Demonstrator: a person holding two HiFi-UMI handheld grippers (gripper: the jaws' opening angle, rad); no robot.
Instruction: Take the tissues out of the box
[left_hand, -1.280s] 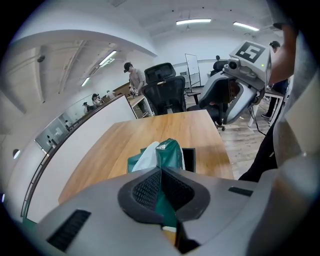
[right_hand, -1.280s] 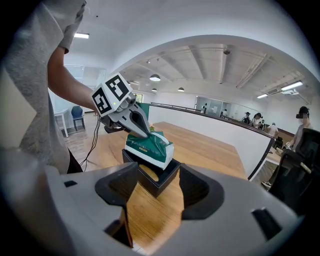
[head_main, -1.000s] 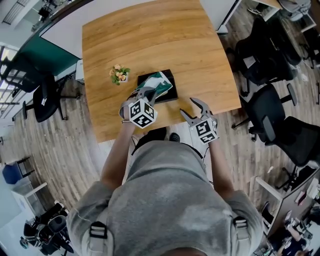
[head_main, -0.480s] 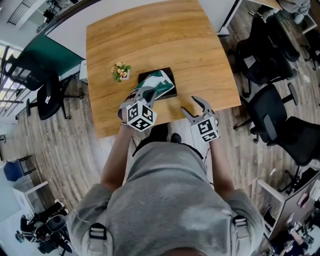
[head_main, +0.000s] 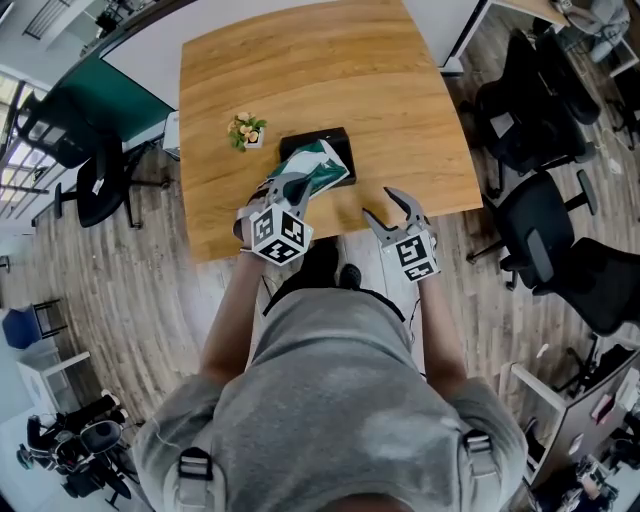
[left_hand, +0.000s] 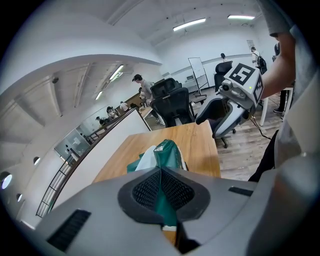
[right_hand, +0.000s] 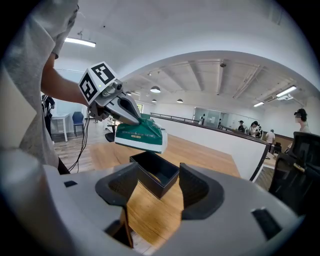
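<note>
**While the pack hangs clear of the box, move it aside with a steady pinch**

Where the wooden table (head_main: 400, 90) begins on the left, a small pot of flowers (head_main: 246, 130) stands near the box but apart from it. Any sideways carry is probably better aimed away from that pot.

Next comes the left gripper (head_main: 292, 188). Its jaws are pressed together on one end of the green and white tissue pack (head_main: 322, 170), with the wrapper pinched flat between the pads. The pack sticks out ahead of the jaws and hangs in the air, tilted, just above the black box (right_hand: 149, 181) and not touching it. From the right gripper view the box looks empty inside, so the lifting-out seems nearly done.

What remains, I judge, is to carry the pack past the rim and lay it on bare wood. Since the hold is only on the soft end, the free end may sag or swing. A slow, level move would suit it, with the far end cleared over the box wall first. The pinch should let go only once the pack rests on the table.

Furthest right, the right gripper (head_main: 385, 207) hovers over the near table edge. Its jaws are spread wide with nothing between them. It could steady the box if the pack drags it.
</note>
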